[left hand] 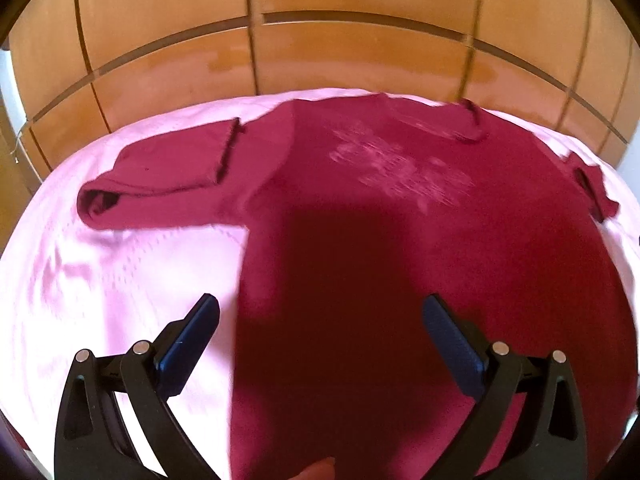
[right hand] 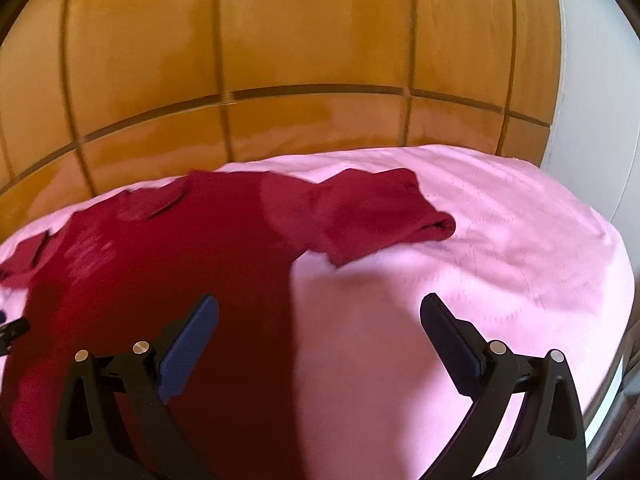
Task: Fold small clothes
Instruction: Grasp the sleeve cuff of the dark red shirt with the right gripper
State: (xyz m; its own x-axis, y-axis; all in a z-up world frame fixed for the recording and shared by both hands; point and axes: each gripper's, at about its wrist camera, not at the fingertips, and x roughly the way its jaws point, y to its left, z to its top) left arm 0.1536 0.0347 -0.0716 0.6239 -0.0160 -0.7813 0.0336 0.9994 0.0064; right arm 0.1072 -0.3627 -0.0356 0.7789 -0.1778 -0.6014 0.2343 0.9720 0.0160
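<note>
Well, my left gripper (left hand: pixel 320 312) hangs with its jaws spread wide and nothing between them, poised over the lower left edge of the dark red short-sleeved T-shirt (left hand: pixel 400 240). My right gripper (right hand: pixel 320 312) is equally wide and empty, straddling the shirt's right edge. That shirt lies spread on the pink quilted bedcover (right hand: pixel 500 260), faded print up, collar toward the orange wooden panelled wardrobe (left hand: pixel 320 20).
</note>
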